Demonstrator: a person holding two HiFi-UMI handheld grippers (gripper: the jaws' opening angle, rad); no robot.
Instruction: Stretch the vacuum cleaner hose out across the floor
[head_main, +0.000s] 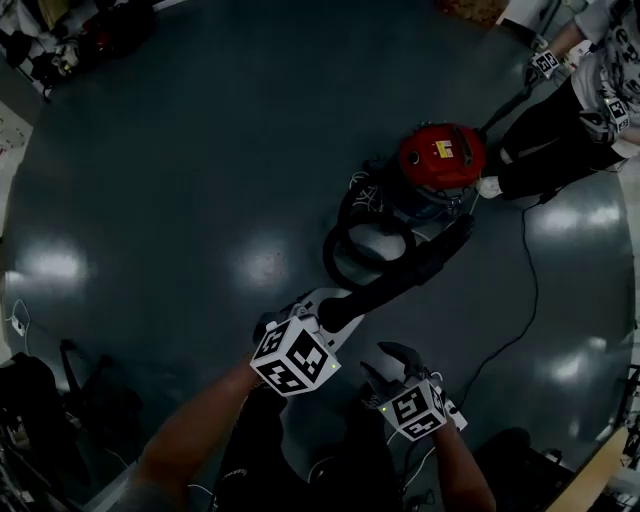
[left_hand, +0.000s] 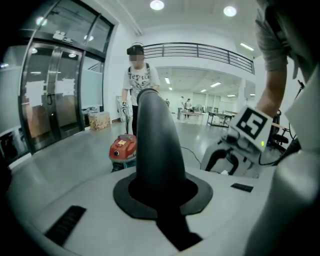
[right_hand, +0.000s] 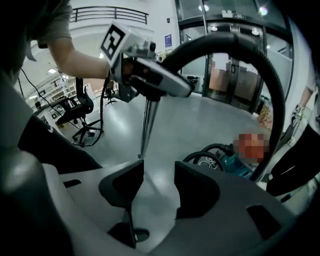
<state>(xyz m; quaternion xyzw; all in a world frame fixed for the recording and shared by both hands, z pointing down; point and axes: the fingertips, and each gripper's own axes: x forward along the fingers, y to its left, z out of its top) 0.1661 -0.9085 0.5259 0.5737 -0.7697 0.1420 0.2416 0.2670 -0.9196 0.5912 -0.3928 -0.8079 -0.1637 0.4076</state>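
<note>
The left tongs (head_main: 322, 318) are clamped on the black hose (head_main: 400, 280) near its end. The left gripper view shows the pads pressed tight around the tube, which rises straight ahead of the camera. In the head view the hose runs from that grip up and right toward the red vacuum (head_main: 441, 158), and a loop of it lies on the floor (head_main: 180, 150) just beside the canister.

The right tongs (head_main: 392, 365) stand apart and hold nothing; in the right gripper view only bare floor shows between the pads. That view alone shows the hose arching high overhead from the left tongs and dropping at the right toward the vacuum's teal base. It also shows an office chair (right_hand: 82, 107) far off at the left.

Only the left gripper view shows a second person (left_hand: 139, 75) standing upright behind the vacuum. The head view catches just that person's legs and arms at its top right edge. A thin cord (head_main: 530, 300) trails over the floor to the right of the vacuum.
</note>
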